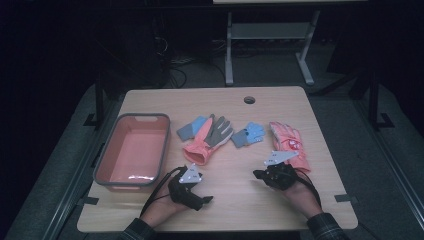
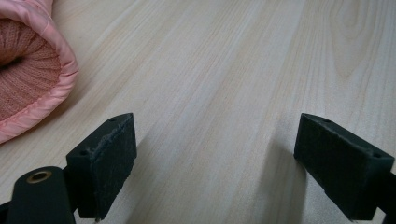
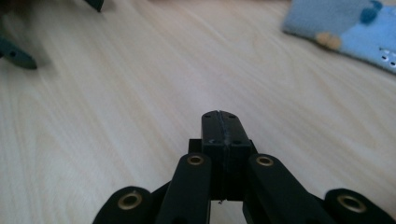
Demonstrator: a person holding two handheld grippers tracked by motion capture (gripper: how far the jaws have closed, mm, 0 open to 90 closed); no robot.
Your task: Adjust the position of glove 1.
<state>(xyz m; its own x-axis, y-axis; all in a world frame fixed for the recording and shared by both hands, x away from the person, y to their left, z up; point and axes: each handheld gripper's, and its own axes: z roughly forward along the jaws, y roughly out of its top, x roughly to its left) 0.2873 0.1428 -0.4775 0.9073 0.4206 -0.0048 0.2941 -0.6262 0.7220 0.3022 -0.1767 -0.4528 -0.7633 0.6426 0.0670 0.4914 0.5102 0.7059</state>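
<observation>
Wooden worktop [image 1: 235, 200] holds gloves; left tool [image 2: 215, 158] gapes empty, right tool [image 3: 219, 128] closed on nothing, so it may push the blue glove [image 3: 345, 28] away.

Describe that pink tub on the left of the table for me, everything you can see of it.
The pink tub is a rectangular basin that looks like plastic, salmon pink inside with a grey rim and a slot handle in its far end. It sits upright and flat near the left edge of the wooden table, long side running away from the person. It looks empty, its floor catching a glint of light. Nothing appears to touch it; the gloves lie to its right.
</observation>
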